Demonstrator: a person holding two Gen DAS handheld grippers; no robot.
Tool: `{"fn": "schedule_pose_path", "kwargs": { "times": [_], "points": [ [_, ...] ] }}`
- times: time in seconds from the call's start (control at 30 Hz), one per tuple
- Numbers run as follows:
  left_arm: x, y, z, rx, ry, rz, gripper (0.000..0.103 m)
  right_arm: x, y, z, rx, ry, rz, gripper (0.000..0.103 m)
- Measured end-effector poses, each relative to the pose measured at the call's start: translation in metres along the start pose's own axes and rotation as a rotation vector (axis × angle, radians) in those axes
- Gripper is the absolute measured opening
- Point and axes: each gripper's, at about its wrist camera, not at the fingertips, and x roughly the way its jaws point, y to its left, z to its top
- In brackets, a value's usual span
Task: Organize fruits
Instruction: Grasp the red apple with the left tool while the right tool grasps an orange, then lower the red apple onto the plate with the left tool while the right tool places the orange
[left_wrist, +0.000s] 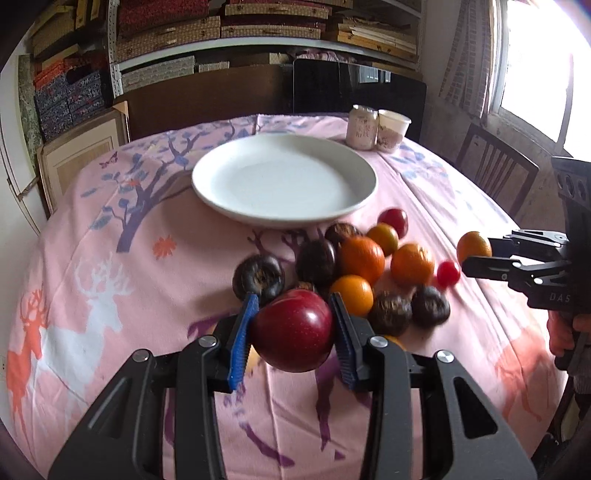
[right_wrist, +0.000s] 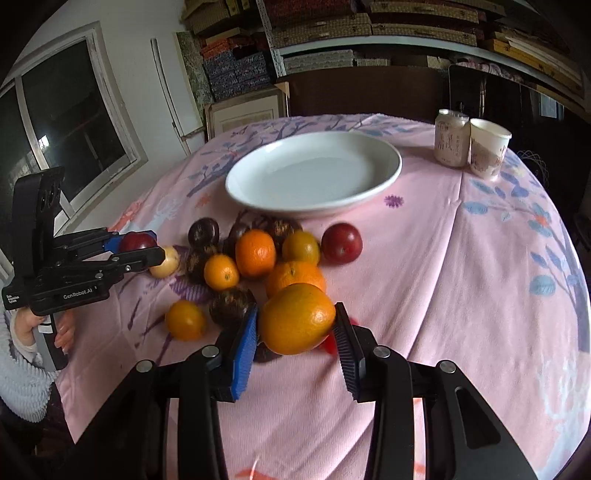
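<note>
My left gripper (left_wrist: 293, 306) is shut on a dark red apple (left_wrist: 293, 330) and holds it above the pink tablecloth, in front of the fruit pile. It also shows in the right wrist view (right_wrist: 147, 245) with the red apple (right_wrist: 137, 242). My right gripper (right_wrist: 295, 314) is shut on an orange (right_wrist: 297, 318); it appears at the right of the left wrist view (left_wrist: 476, 254) with the orange (left_wrist: 474, 246). An empty white plate (left_wrist: 284, 218) (right_wrist: 314, 206) stands beyond the pile of oranges (left_wrist: 361, 258) and dark round fruits (left_wrist: 258, 277).
A jar (right_wrist: 451, 138) and a paper cup (right_wrist: 487, 147) stand at the table's far right. A red fruit (right_wrist: 341, 243) and a pale yellow fruit (right_wrist: 166, 263) lie at the pile's edges. Chairs and shelves stand behind the table.
</note>
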Motion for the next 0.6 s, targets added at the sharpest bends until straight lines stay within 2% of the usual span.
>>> {"fn": "schedule_pose_path", "kwargs": {
  "times": [0.1,0.23,0.4,0.53,0.57,0.6],
  "points": [
    [0.017,0.007,0.036,-0.015,-0.033,0.028,0.039,0.010,-0.002,0.033,0.003,-0.040,-0.008,0.041],
    [0.053,0.016,0.071,-0.022,-0.028,0.051,0.039,0.041,-0.009,0.072,0.014,-0.060,-0.028,0.041],
    [0.102,0.025,0.091,-0.019,0.023,0.068,0.039,0.090,-0.029,0.103,0.049,-0.023,-0.046,0.041],
    [0.124,0.030,0.095,-0.020,0.044,0.071,0.040,0.113,-0.039,0.116,0.058,-0.006,-0.050,0.041],
    [0.126,0.030,0.094,-0.017,0.041,0.076,0.043,0.117,-0.040,0.117,0.061,-0.005,-0.044,0.042],
    [0.127,0.030,0.094,-0.016,0.034,0.085,0.054,0.118,-0.041,0.117,0.064,-0.013,-0.040,0.043]
  ]
}}
